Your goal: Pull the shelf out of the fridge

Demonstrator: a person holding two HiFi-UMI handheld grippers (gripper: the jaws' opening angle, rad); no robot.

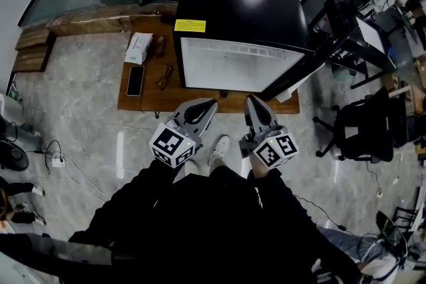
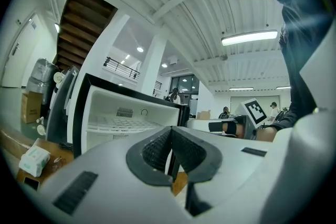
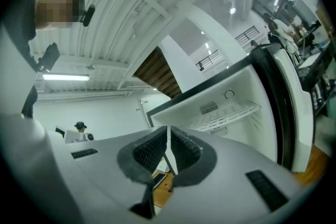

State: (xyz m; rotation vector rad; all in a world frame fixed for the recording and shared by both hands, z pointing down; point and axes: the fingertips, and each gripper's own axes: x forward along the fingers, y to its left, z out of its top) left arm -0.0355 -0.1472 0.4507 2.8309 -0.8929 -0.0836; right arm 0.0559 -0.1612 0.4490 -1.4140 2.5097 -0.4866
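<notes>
From the head view: the fridge [image 1: 239, 23] sits on a low wooden platform [image 1: 146, 100] with its door [image 1: 299, 70] swung open to the right. Both tools are just short of the white opening. The left gripper [image 1: 206, 106] and the right gripper [image 1: 256, 103] point straight in, side by side, and I'd say neither is clearly nearer.

Left gripper view now: the left gripper [image 2: 171, 136] has its jaws pressed together with nothing between them. The shelf [image 2: 123, 124] lies ahead and a little left, flat, with its long edge running across the cabinet.

Right gripper view: the right gripper [image 3: 168, 139] is also closed and empty. Here the shelf [image 3: 226, 113] sits ahead and to the right, about midway up the interior and still fully seated. To my eye, both pairs of jaws will have to open before either can take that front edge.
</notes>
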